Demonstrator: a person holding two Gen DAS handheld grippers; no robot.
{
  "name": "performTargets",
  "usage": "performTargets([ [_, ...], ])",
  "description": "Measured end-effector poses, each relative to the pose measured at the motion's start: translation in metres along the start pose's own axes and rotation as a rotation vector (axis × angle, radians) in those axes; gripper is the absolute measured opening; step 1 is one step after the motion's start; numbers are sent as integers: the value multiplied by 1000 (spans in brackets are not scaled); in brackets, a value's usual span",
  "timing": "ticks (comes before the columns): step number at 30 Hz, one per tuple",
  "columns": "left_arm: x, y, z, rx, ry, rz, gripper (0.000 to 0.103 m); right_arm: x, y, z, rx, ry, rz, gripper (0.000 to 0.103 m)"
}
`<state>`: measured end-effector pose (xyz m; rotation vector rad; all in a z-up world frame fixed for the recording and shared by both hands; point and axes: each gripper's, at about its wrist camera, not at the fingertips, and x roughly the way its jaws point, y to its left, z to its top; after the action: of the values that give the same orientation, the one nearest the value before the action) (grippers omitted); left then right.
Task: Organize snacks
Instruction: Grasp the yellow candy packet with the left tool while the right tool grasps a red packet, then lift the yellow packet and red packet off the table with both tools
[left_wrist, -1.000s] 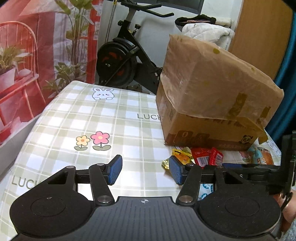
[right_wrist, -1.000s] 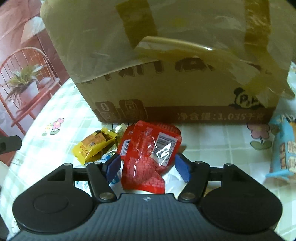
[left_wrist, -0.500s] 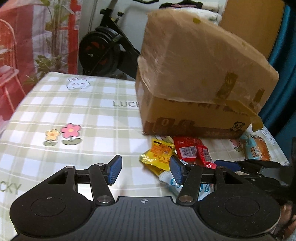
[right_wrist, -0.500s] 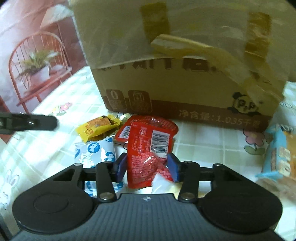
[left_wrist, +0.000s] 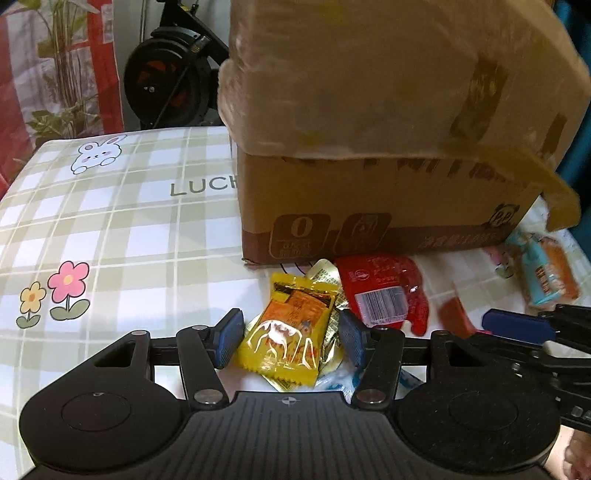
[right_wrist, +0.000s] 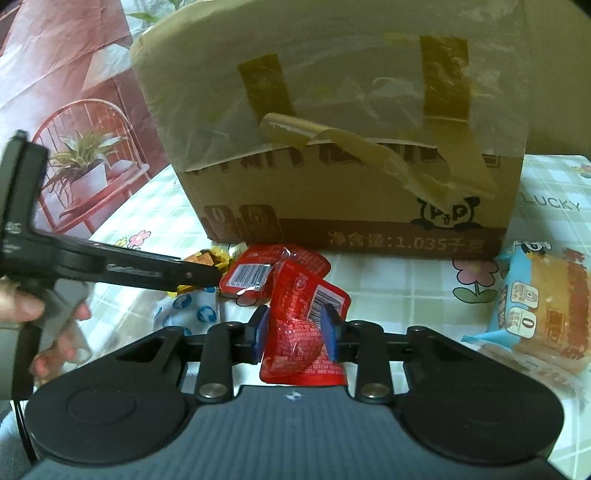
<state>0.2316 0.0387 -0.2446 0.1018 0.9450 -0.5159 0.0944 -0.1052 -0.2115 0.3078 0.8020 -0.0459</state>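
right gripper (right_wrist: 293, 334): our pads clamp the red packet (right_wrist: 303, 325); we lift it straight, keeping the squeeze.
left gripper (left_wrist: 288, 336): wide around the yellow packet (left_wrist: 290, 332) on the tablecloth (left_wrist: 110, 236); we close centred.
cardboard box (right_wrist: 332, 147): just behind; we stay clear.

We see our left gripper (left_wrist: 288, 338) spread wide around a yellow snack packet (left_wrist: 290, 334), near the taped cardboard box (left_wrist: 388, 155)
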Motion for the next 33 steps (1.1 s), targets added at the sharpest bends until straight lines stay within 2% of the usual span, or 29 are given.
performTargets([
  [2,0,0,0,7,-1,7,60,1,0,-1,-4,0,5,33],
  [3,-1,-1,0,16,0,12,55,1,-1,-1,-4,0,7,33],
  [4,-2,-2,-1,28,-6,12,42,1,-1,-1,-4,1,9,33],
  [7,-10,-2,-4,41,-19,31,38,2,-1,0,-4,14,9,36],
  [11,-32,6,-8,-27,-77,34,37,0,4,0,-14,47,-16,38],
  [19,-78,3,-21,-127,-179,23,37,-1,19,-9,-74,86,-76,55],
  [23,-93,-3,-30,-165,-219,6,37,-2,14,-11,-62,81,-109,55],
  [29,-95,-7,-40,-199,-228,-9,38,6,7,-12,-11,105,-100,57],
  [31,-96,-6,-42,-197,-225,-9,38,9,11,-12,-20,102,-102,65],
  [33,-96,-4,-45,-207,-224,-9,38,11,15,-11,-24,103,-93,66],
])
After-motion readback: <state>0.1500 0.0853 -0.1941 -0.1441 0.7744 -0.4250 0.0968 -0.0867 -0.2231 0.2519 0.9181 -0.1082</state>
